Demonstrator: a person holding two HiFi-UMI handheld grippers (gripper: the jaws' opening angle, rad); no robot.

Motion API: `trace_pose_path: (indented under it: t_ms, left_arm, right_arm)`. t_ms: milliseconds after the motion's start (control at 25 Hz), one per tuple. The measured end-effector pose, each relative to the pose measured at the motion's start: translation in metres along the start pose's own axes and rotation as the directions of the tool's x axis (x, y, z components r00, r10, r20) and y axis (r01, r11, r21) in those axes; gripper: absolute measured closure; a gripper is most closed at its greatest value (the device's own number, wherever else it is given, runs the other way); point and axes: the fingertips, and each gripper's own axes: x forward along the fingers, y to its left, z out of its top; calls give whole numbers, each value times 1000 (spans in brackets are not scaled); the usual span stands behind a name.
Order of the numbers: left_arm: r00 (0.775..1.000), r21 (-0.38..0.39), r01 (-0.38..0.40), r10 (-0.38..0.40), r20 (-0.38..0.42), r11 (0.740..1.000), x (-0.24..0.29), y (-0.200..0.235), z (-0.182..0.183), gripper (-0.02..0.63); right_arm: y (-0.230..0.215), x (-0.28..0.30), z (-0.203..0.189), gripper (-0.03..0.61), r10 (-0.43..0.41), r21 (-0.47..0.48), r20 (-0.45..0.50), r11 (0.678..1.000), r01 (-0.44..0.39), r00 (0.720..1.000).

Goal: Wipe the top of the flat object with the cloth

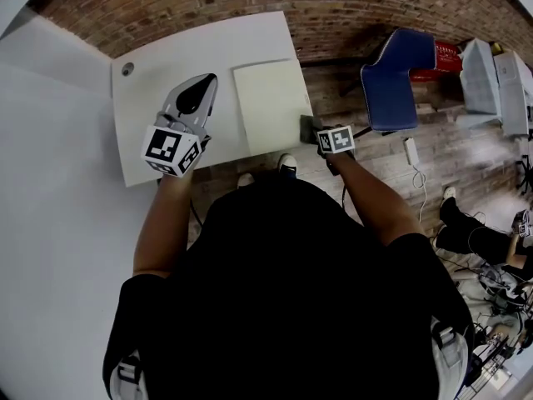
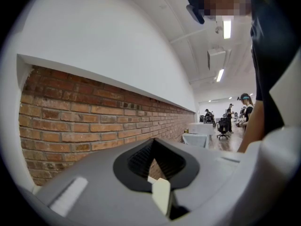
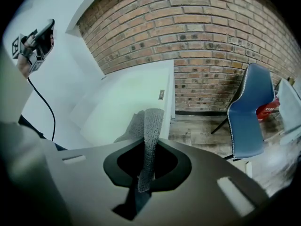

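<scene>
A pale yellow-green flat board (image 1: 271, 102) lies on the right part of a white table (image 1: 166, 65). At the board's near right corner, my right gripper (image 1: 316, 133) is shut on a grey knitted cloth (image 1: 307, 126). In the right gripper view the cloth (image 3: 150, 131) stands up from between the jaws and hangs over the board (image 3: 124, 102). My left gripper (image 1: 193, 98) is held above the table, left of the board, tilted up toward the brick wall (image 2: 94, 121). Its pale fingertips (image 2: 161, 194) meet with nothing between them.
A brick wall (image 1: 333, 7) runs behind the table and a white wall (image 1: 42, 182) stands to the left. A blue chair (image 1: 400, 77) sits right of the table on the wooden floor. Grey bins (image 1: 491, 82) and a seated person (image 1: 475, 240) are further right.
</scene>
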Motion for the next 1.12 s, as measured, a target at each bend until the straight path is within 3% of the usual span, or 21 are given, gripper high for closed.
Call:
trace_pose_path:
  t_ms: [360,720,840,1120]
  left_arm:
    - [1000,7,7,-7,-1,1000,2,2,2,612]
    - [1000,-3,-11,11,-12,1000,-6,11,-4,612]
    - [1000,-6,-8,8,-15,1000,-5,9,-6,612]
    - [1000,-13,3,-3,-25,1000,-3,6,-13,612]
  right_arm:
    - [-3,-3,4,571,-11,0,17,1000,11,1000]
    - [-10,-66,47,571,-22,98,240,995,-2,971]
    - [-14,-86,64,571,-34,97,327,995,2,944]
    - [-7,-152,121,571,-55,56,532,998,29,845]
